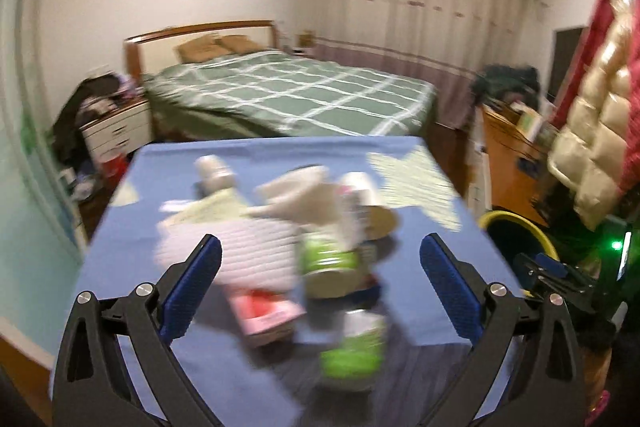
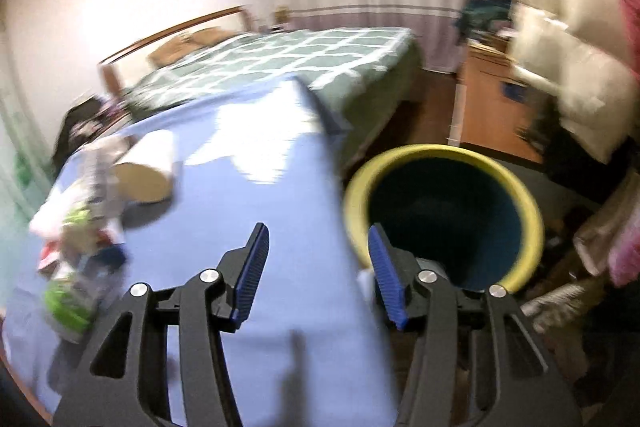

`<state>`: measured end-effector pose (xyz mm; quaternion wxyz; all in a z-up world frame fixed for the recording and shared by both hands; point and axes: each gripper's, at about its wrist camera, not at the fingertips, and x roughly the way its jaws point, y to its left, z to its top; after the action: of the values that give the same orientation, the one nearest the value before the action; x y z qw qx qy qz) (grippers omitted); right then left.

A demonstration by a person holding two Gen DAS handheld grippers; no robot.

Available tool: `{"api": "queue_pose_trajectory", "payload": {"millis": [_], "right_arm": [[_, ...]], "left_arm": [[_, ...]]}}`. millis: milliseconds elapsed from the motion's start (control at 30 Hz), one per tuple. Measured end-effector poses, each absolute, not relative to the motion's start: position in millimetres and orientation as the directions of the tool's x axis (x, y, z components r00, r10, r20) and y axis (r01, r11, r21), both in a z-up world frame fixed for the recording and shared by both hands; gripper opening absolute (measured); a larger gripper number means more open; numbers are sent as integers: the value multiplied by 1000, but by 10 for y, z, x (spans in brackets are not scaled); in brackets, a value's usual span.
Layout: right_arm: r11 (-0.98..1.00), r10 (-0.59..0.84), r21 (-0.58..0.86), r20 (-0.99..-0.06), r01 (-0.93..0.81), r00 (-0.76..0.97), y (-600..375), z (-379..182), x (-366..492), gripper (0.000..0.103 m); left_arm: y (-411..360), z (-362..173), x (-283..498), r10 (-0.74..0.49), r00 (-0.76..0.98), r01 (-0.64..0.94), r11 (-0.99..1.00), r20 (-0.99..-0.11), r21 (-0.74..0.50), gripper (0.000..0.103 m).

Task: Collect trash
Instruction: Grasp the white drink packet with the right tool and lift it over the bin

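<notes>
The left gripper [image 1: 320, 269] stands wide with nothing between its blue pads [image 1: 448, 291], hanging over the near part of the table [image 1: 168, 167], which wears a blue cloth. Just beyond its fingertips lies the trash [image 1: 288, 227], a blurred heap in the middle of the table: a white ribbed bundle [image 1: 248, 251] at the left, a pink-and-red packet [image 1: 264, 315] near it, two green-labelled cans [image 1: 352, 351] towards the near side, crumpled white tissue [image 1: 296, 199] on top, a paper cup [image 1: 372, 203] on its side at the right and a small white bottle [image 1: 214, 171] at the far left. The right gripper [image 2: 318, 269] is about half open and empty, its left finger over the table's right edge and its right finger over the rim of the bin [image 2: 516, 183]. The bin, yellow-rimmed with a dark inside, stands on the floor just beside the table's right side; what is in it cannot be made out. In the right wrist view the trash sits at the far left of the table, well apart from that gripper. Beyond the table is a bed [image 1: 288, 95] with a green checked cover, a curtain [image 1: 420, 11] behind it, a wooden cabinet [image 1: 508, 151] at the right and a padded cream coat [image 1: 600, 115] hanging near it
</notes>
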<state>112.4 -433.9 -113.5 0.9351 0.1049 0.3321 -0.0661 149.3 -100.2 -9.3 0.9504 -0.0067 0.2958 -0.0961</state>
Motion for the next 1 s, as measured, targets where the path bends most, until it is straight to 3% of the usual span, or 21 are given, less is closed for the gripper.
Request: {"api": "queue_pose_trajectory", "payload": {"millis": [267, 500, 1000], "right_arm": [[985, 126, 169, -622, -25, 772, -3395, -930, 1566, 49], [972, 226, 193, -648, -131, 727, -2871, -893, 1910, 22], [974, 227, 162, -717, -159, 659, -2637, -1136, 2033, 20]], "left_arm": [[-173, -163, 1433, -68, 831, 33, 997, -552, -74, 98], [0, -201, 1381, -59, 836, 17, 996, -545, -83, 98], [6, -323, 1427, -90, 822, 33, 993, -563, -111, 98]]}}
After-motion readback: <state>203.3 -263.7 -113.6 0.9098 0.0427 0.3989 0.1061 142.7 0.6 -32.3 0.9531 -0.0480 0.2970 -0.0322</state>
